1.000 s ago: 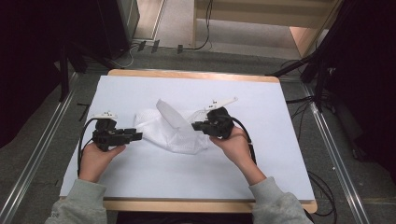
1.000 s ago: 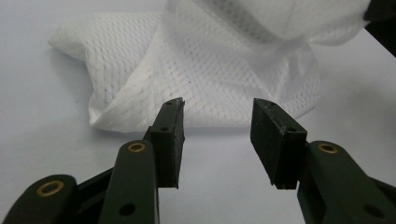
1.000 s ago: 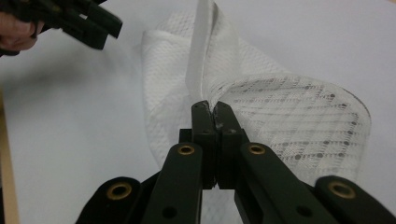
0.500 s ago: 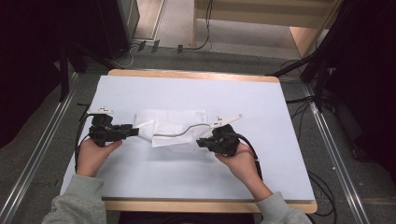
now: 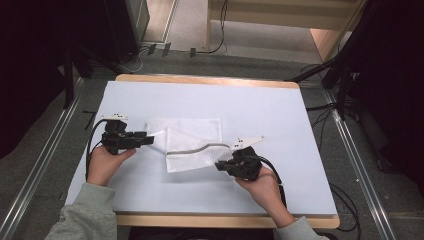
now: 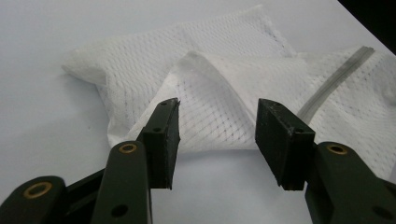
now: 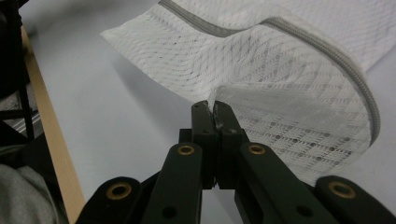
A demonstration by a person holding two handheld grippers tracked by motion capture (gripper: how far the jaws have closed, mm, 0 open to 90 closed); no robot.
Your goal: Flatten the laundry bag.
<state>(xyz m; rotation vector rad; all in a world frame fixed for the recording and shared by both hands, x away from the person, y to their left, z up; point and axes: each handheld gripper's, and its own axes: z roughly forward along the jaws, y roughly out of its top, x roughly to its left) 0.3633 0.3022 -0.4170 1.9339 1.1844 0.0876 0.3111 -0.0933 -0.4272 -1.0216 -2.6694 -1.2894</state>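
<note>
A white mesh laundry bag with a grey zipper (image 5: pixel 192 142) lies near the middle of the white-topped table with a wooden edge (image 5: pixel 280 115), partly folded over on itself, its zipper running across the fold towards the person's right.

The right tongs (image 5: pixel 220 165) are clenched on the bag's thin mesh edge. In the right gripper view that edge (image 7: pixel 261 100) curls up out of the closed black jaws, and the grey zipper arcs over the lifted flap. The right hand (image 5: pixel 262 182) sits near the table's front edge, with the flap drawn out towards it.

The left tongs (image 5: pixel 150 139) sit at the bag's left edge. Their jaws have just been opening; in the left gripper view the two black pads (image 6: pixel 163 135) stand apart, with the mesh corner (image 6: pixel 219 116) lying on the table beyond them, neither pad pressing it. So the left tongs are released. The left hand (image 5: pixel 105 162) rests low over the table's left side, its grey sleeve (image 5: pixel 87 215) coming in from the bottom.
</note>
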